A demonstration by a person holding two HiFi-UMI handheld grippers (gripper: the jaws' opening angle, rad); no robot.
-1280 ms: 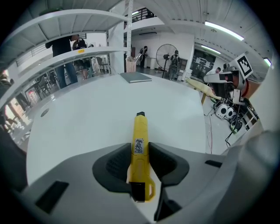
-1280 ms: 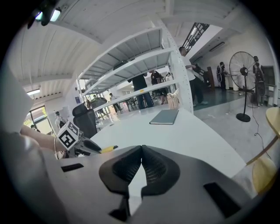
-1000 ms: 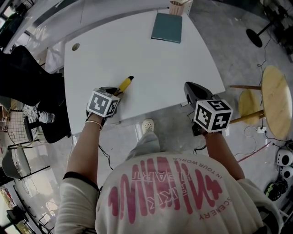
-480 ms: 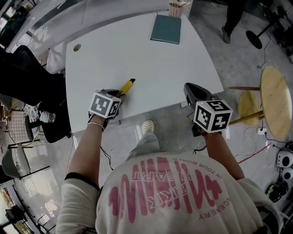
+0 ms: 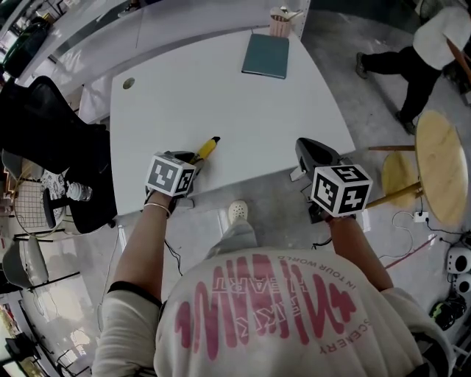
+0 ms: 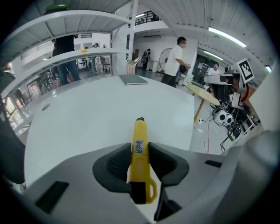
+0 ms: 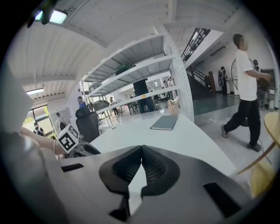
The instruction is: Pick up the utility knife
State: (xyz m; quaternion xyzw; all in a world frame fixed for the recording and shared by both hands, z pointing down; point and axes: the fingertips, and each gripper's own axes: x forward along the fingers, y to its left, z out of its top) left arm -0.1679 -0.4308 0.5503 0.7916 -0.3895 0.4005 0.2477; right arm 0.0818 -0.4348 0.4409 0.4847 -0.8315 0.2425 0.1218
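The yellow utility knife (image 5: 207,148) (image 6: 139,144) is clamped between the jaws of my left gripper (image 5: 190,157) (image 6: 139,151). Its black tip points away over the white table (image 5: 221,96), near the front edge. The pads press on both sides of the knife's body. Whether the knife touches the table I cannot tell. My right gripper (image 5: 310,152) (image 7: 141,153) hovers by the table's front right edge, its pads touching with nothing between them. In the right gripper view, the left gripper's marker cube (image 7: 67,139) shows at the left.
A teal notebook (image 5: 266,55) and a holder with utensils (image 5: 282,20) lie at the table's far side. A black office chair (image 5: 44,132) stands left. A round wooden table (image 5: 441,166) and stool are right, where a person (image 5: 423,48) walks past.
The left gripper keeps its hold on the knife and has shifted only slightly. A person has walked into view on the floor at the upper right.
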